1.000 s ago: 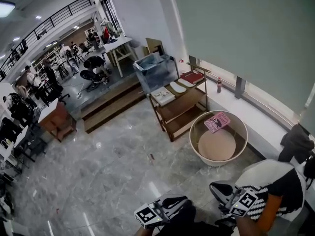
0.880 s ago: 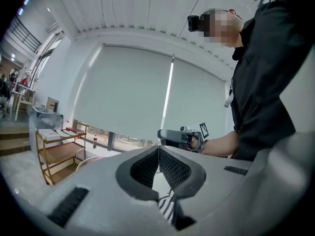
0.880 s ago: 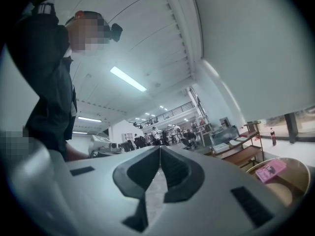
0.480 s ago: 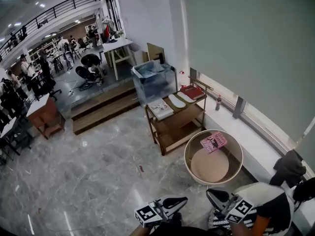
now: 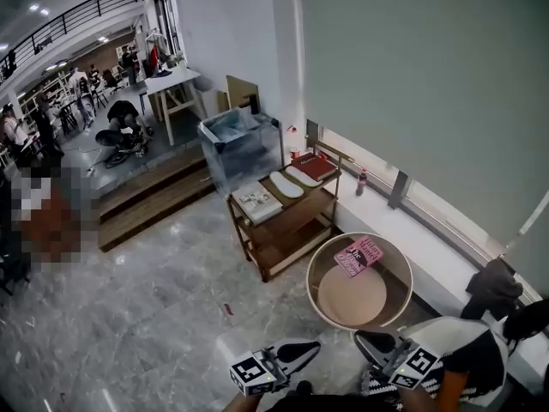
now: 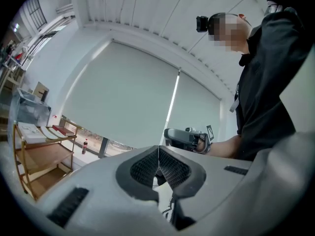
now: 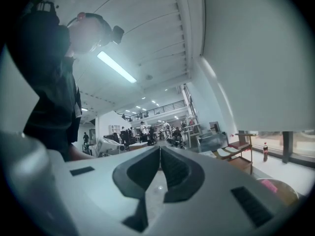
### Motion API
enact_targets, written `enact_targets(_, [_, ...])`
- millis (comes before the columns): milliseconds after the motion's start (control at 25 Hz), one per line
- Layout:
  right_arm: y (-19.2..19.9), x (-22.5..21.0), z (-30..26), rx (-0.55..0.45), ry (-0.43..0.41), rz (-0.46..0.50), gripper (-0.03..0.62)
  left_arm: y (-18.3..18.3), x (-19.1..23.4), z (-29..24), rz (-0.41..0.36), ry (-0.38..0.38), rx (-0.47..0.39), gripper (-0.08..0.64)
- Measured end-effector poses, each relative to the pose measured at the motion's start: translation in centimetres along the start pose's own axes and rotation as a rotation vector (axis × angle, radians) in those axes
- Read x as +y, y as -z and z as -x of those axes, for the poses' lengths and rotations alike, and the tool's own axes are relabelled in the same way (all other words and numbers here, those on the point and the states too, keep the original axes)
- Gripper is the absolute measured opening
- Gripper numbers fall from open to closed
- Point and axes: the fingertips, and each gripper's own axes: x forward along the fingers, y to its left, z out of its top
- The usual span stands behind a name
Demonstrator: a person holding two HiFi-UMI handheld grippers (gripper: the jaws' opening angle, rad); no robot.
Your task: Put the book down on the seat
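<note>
A pink book (image 5: 358, 256) lies tilted against the inner back of a round tub seat (image 5: 319, 292) with a tan cushion, by the window ledge. It shows as a pink patch (image 7: 268, 183) low at the right in the right gripper view. My left gripper (image 5: 316, 347) and right gripper (image 5: 360, 340) are at the bottom edge of the head view, tips facing each other, both well short of the seat. The left gripper (image 6: 158, 149) has its jaws pressed together with nothing between them. So does the right gripper (image 7: 160, 149).
A wooden two-tier shelf (image 5: 283, 221) with books and papers stands left of the seat, a glass tank (image 5: 240, 144) behind it. A bottle (image 5: 362, 178) sits on the window ledge. Steps (image 5: 146, 200) lead up to a work area with people. The floor is polished grey marble.
The seat and the shelf have slid down and to the left in the head view and look nearer. Both grippers keep their place at the bottom edge, still shut.
</note>
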Motion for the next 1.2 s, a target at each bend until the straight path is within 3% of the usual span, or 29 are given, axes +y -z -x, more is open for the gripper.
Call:
enact_targets(240, [0.1,-3.1,0.5,0.051,0.095,0.009,0.029,0.7,3.9,-2.3,0.116,0.051,-0.022,0.025])
enact_targets(560, [0.0,-9.3,2.2,0.025,0.205,-0.023,0.029,0.0,7.6,-8.3,0.125,0.126,-0.006,0.025])
enact_targets(920, [-3.0,-18.8,-0.3,-0.017,0.115,-0.029,0.029,-1.2,13.6,-14.4,0.137,0.047,0.013,0.025])
enact_targets(1200, [-5.8,-28.4,1.1,-0.034,0.091,-0.026,0.029,-4.0,18.3,-21.7,0.099,-0.011,0.014,0.025])
